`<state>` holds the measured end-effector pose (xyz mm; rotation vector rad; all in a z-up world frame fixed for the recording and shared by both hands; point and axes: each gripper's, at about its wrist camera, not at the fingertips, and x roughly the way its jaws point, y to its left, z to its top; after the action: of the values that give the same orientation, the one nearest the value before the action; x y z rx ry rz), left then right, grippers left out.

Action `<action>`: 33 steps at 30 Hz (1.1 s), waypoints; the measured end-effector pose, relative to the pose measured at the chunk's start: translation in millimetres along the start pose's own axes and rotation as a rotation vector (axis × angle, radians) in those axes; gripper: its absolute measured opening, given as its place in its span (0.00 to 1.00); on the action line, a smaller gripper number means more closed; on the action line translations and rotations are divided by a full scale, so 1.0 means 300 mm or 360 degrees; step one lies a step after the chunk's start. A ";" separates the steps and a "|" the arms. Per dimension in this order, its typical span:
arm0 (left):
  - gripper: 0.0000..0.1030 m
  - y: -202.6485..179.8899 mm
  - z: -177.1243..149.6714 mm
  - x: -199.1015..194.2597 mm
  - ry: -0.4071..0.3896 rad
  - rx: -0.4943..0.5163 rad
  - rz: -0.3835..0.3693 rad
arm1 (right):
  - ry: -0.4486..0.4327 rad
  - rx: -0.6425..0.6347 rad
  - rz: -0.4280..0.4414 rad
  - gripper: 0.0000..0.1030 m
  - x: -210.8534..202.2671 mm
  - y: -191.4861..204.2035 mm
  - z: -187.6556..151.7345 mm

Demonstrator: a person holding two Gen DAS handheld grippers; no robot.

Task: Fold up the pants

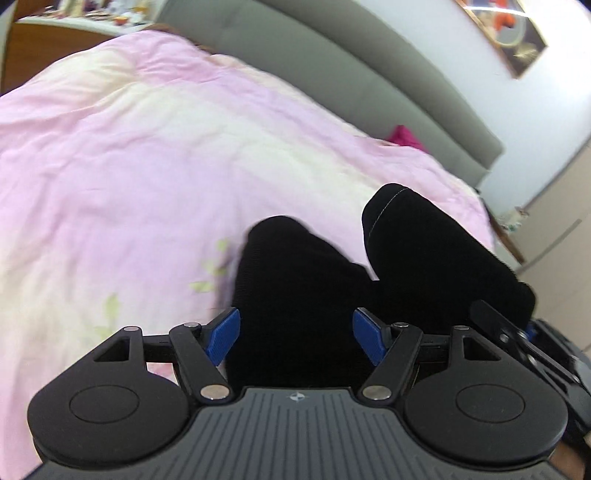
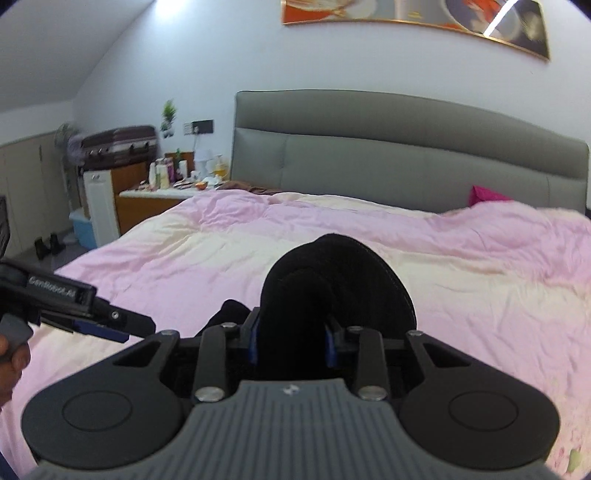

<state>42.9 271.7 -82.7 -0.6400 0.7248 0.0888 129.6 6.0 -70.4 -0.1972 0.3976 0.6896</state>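
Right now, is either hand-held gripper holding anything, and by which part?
The right hand-held gripper is shut on a bunched fold of the pants. The left hand-held gripper is open around them, not clamping.

This is a bedroom in a home. A wide bed [image 2: 229, 236] under a rumpled pink-and-cream duvet [image 2: 461, 266] stands against a padded grey headboard [image 2: 388, 162]. Beside it a wooden nightstand [image 2: 147, 206] is crowded with bottles and jars [image 2: 162, 171]. A framed picture [image 2: 424, 22] hangs on the pale wall above, and a suitcase [image 2: 118, 146] sits on a cabinet.
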 end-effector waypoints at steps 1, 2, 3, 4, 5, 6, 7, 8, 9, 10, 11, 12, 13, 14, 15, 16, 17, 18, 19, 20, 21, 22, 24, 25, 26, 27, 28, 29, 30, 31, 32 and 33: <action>0.79 0.029 0.012 0.005 0.0001 -0.0032 0.0027 | -0.0005 -0.0088 0.0005 0.28 0.008 0.053 0.000; 0.79 0.058 0.018 -0.001 -0.0002 -0.0064 0.0038 | -0.0008 -0.0164 0.0007 0.28 0.015 0.096 -0.001; 0.79 0.079 0.024 -0.007 -0.0010 -0.0094 0.0041 | -0.0013 -0.0240 0.0009 0.27 0.019 0.140 -0.004; 0.79 0.093 0.033 -0.017 -0.0026 -0.0118 0.0040 | -0.0017 -0.0321 0.0013 0.27 0.025 0.186 -0.010; 0.79 0.105 0.036 -0.024 -0.0043 -0.0133 0.0040 | -0.0021 -0.0395 0.0017 0.27 0.031 0.226 -0.018; 0.79 0.117 0.037 -0.031 -0.0055 -0.0146 0.0043 | -0.0024 -0.0467 0.0021 0.27 0.035 0.267 -0.028; 0.79 0.120 0.042 -0.024 -0.0059 -0.0160 0.0048 | -0.0023 -0.0533 0.0031 0.26 0.042 0.308 -0.038; 0.79 0.129 0.042 -0.024 -0.0056 -0.0170 0.0049 | -0.0012 -0.0585 0.0042 0.26 0.057 0.337 -0.053; 0.79 0.137 0.039 -0.023 -0.0047 -0.0177 0.0048 | 0.0008 -0.0624 0.0051 0.26 0.075 0.360 -0.068; 0.79 0.138 0.035 -0.014 -0.0033 -0.0181 0.0048 | 0.0053 -0.0671 0.0059 0.26 0.103 0.384 -0.091; 0.79 0.143 0.035 -0.004 -0.0019 -0.0177 0.0042 | 0.0117 -0.0712 0.0064 0.26 0.137 0.403 -0.114; 0.79 0.143 0.033 0.001 -0.0008 -0.0172 0.0032 | 0.0199 -0.0744 0.0070 0.26 0.176 0.420 -0.143; 0.79 0.143 0.031 0.006 0.0002 -0.0167 0.0017 | 0.0268 -0.0776 0.0080 0.27 0.202 0.439 -0.173; 0.79 0.140 0.026 0.005 0.0008 -0.0163 -0.0004 | 0.0316 -0.0837 0.0087 0.31 0.226 0.464 -0.216; 0.79 0.137 0.026 0.005 0.0013 -0.0163 -0.0027 | 0.0316 -0.0905 0.0080 0.33 0.230 0.488 -0.248; 0.79 0.134 0.025 0.004 0.0021 -0.0167 -0.0061 | 0.0279 -0.0999 0.0055 0.34 0.222 0.515 -0.281; 0.79 0.130 0.024 0.004 0.0030 -0.0171 -0.0091 | 0.0240 -0.1068 0.0030 0.35 0.203 0.526 -0.307; 0.79 0.124 0.023 0.004 0.0039 -0.0173 -0.0123 | 0.0214 -0.1097 0.0019 0.39 0.189 0.531 -0.312; 0.80 0.117 0.022 0.004 0.0046 -0.0166 -0.0146 | 0.0192 -0.1070 0.0048 0.48 0.170 0.522 -0.303; 0.81 0.109 0.020 0.004 0.0049 -0.0154 -0.0160 | 0.0172 -0.0986 0.0136 0.55 0.143 0.491 -0.278; 0.82 0.101 0.018 0.005 0.0052 -0.0140 -0.0174 | 0.0165 -0.0898 0.0212 0.57 0.117 0.459 -0.253; 0.83 0.093 0.017 0.008 0.0058 -0.0130 -0.0190 | 0.0161 -0.0797 0.0303 0.57 0.091 0.416 -0.211; 0.83 0.078 0.017 0.021 0.0077 -0.0126 -0.0236 | 0.0192 -0.0664 0.0399 0.57 0.037 0.341 -0.160; 0.84 0.070 0.018 0.030 0.0087 -0.0133 -0.0266 | 0.0217 -0.0583 0.0422 0.57 0.012 0.297 -0.132; 0.85 0.062 0.018 0.040 0.0096 -0.0142 -0.0298 | 0.0245 -0.0501 0.0429 0.57 -0.002 0.250 -0.102; 0.86 0.052 0.016 0.051 0.0104 -0.0149 -0.0322 | 0.0278 -0.0429 0.0422 0.57 -0.005 0.208 -0.075; 0.86 0.042 0.013 0.066 0.0119 -0.0150 -0.0335 | 0.0321 -0.0332 0.0395 0.57 -0.004 0.149 -0.038; 0.86 0.034 0.010 0.085 0.0145 -0.0142 -0.0337 | 0.0352 -0.0246 0.0353 0.57 0.005 0.100 -0.004; 0.86 0.025 0.004 0.106 0.0180 -0.0125 -0.0328 | 0.0381 -0.0165 0.0310 0.57 0.017 0.056 0.029; 0.86 0.017 -0.004 0.127 0.0215 -0.0106 -0.0310 | 0.0420 -0.0062 0.0256 0.57 0.037 0.000 0.067; 0.86 0.010 -0.012 0.145 0.0246 -0.0093 -0.0300 | 0.0448 0.0023 0.0216 0.57 0.057 -0.043 0.105; 0.84 0.004 -0.026 0.165 0.0279 -0.0089 -0.0313 | 0.0473 0.0083 0.0190 0.58 0.079 -0.073 0.135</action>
<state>75.2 261.3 -119.6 -0.7760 0.8266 -0.1300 172.3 15.3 -42.4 -0.2289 0.7153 0.7686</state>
